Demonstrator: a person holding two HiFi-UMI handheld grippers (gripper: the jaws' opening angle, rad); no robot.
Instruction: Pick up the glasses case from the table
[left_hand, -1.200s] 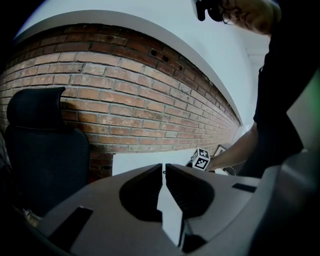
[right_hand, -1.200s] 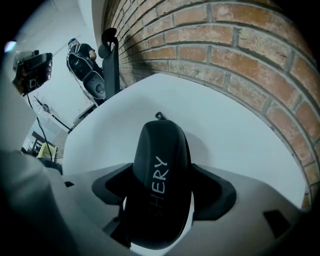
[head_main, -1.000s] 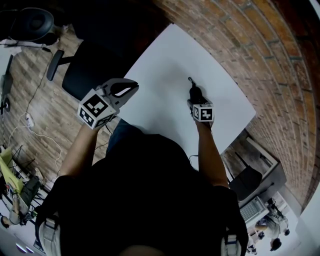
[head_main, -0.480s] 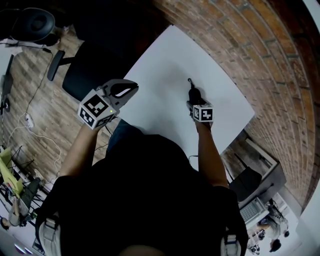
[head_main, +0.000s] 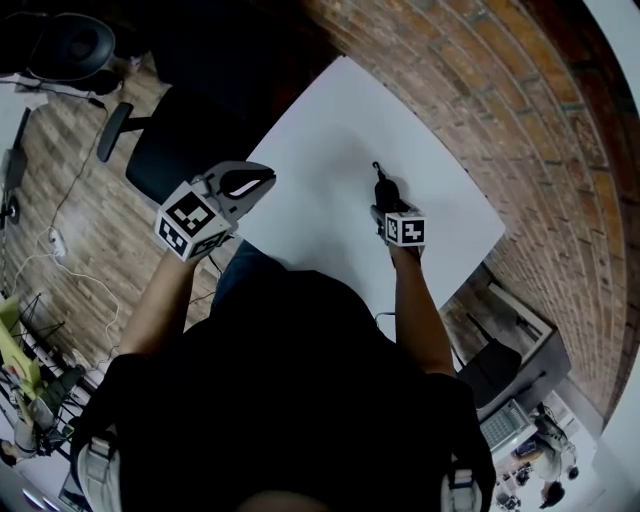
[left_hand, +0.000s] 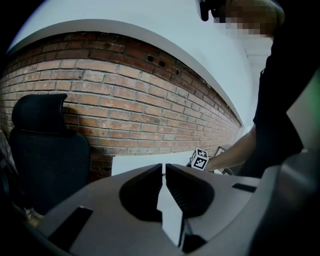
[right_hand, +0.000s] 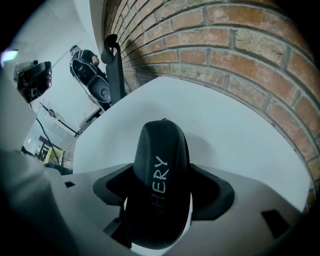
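My right tool was pale grey, and the glasses case was black with pale lettering. The table was plain white. My left tool was grey too, and its marker cube had black-and-white squares. The brick wall was red-brown with light mortar lines, and the chair was black.

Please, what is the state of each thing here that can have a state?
glasses case: closed, clamped between two jaws.
right gripper: shut on the glasses case.
left gripper: shut, holding nothing.
office chair: unoccupied.
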